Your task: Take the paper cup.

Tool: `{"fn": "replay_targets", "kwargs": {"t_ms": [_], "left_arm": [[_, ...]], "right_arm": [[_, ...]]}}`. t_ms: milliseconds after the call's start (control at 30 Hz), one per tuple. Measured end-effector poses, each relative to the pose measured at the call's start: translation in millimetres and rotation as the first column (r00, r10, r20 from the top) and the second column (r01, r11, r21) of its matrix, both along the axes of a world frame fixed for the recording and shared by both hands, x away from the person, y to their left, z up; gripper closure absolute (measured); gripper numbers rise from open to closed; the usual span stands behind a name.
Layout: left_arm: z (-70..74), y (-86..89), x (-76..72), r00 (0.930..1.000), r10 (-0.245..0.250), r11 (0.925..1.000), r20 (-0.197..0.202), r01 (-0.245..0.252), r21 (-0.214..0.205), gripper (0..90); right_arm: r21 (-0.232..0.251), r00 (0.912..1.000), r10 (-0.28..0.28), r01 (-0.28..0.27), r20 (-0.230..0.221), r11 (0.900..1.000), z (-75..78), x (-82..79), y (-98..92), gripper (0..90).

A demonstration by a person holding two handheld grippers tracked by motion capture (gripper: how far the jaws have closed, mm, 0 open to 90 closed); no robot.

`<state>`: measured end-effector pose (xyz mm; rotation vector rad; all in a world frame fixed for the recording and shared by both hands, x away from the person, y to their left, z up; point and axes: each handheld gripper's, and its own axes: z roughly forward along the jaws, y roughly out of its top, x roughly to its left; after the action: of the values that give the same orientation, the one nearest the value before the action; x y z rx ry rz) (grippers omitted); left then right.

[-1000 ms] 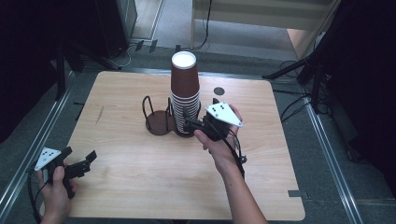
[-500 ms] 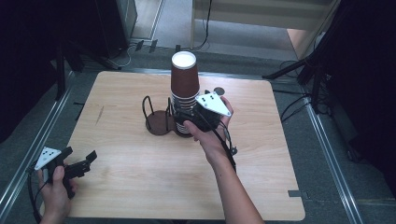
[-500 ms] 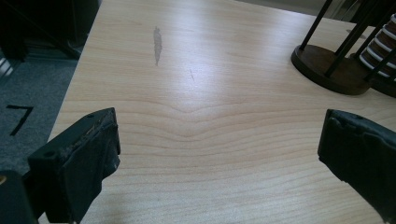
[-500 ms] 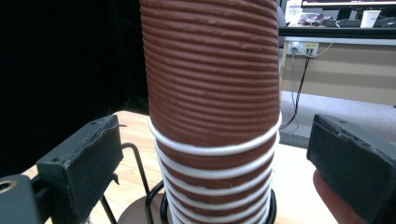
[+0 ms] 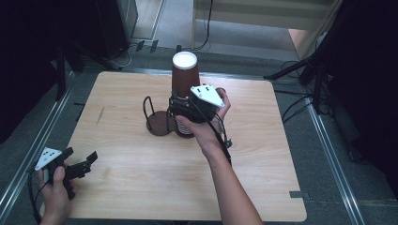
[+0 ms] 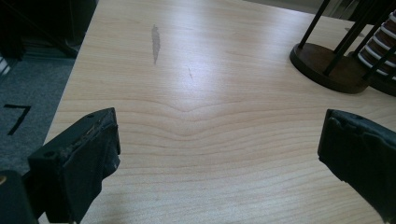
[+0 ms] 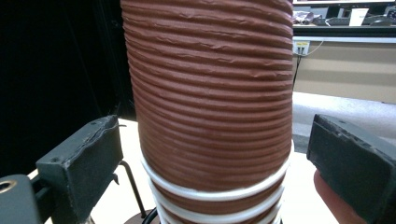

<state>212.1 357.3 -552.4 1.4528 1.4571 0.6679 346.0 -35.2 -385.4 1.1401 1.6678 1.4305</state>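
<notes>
Right gripper at the cup stack, left gripper idle near the table corner.

I see the wooden table [image 5: 263, 154] carrying a stack of brown ribbed paper cups [image 5: 184, 79] upright near its middle, just beside a dark wire holder [image 5: 157, 123]. My right gripper [image 7: 212, 158] brackets the stack with its jaws apart, a gap on each side. My left gripper [image 5: 80, 164] sits well away from the stack, jaws spread over bare wood.

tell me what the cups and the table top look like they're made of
Cups: likely paper, matte brown ribbed sleeves with white rolled rims showing where they nest. Table top: wood or wood-look laminate, pale with visible grain and a soft sheen; which one I cannot tell.
</notes>
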Motion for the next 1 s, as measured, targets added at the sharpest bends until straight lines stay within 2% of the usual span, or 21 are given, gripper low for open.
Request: {"fn": "replay_targets", "kwargs": {"t_ms": [467,1000], "left_arm": [[0.0,0.4,0.4,1.0,-0.007,1.0,-0.006,0.007,0.001,0.0],[0.0,0.4,0.3,0.9999,-0.009,1.0,-0.008,0.009,-0.001,0.0]], "right_arm": [[-0.013,0.9993,-0.037,0.037,-0.005,0.9992,1.6,13.7,9.7,3.3],[-0.018,0.9988,-0.046,0.046,-0.019,0.9988,-1.2,21.6,14.0,3.5]]}}
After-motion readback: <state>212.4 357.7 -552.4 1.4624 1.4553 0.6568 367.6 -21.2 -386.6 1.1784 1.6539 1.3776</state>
